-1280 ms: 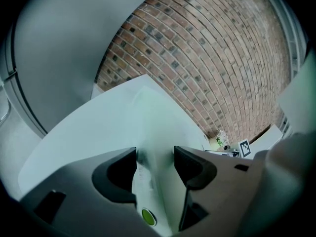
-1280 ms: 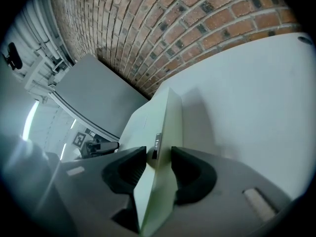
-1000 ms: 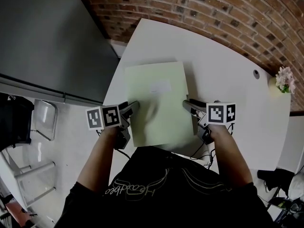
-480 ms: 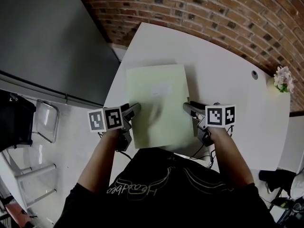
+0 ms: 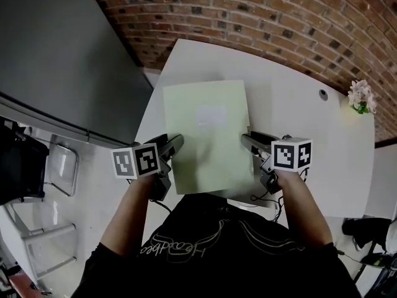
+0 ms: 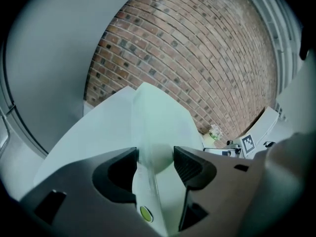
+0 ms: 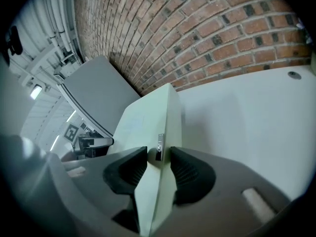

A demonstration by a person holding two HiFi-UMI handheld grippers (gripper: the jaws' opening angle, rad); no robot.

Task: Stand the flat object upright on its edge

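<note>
My left tool (image 5: 176, 141) and right tool (image 5: 247, 137) each clamp one side edge of the pale green folder (image 5: 208, 129), by the worktop's (image 5: 304, 129) near edge.

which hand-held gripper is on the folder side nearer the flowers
The right hand-held gripper, clamped on the green folder at its right edge, toward the flowers; the left hand-held gripper holds the opposite edge.
</note>
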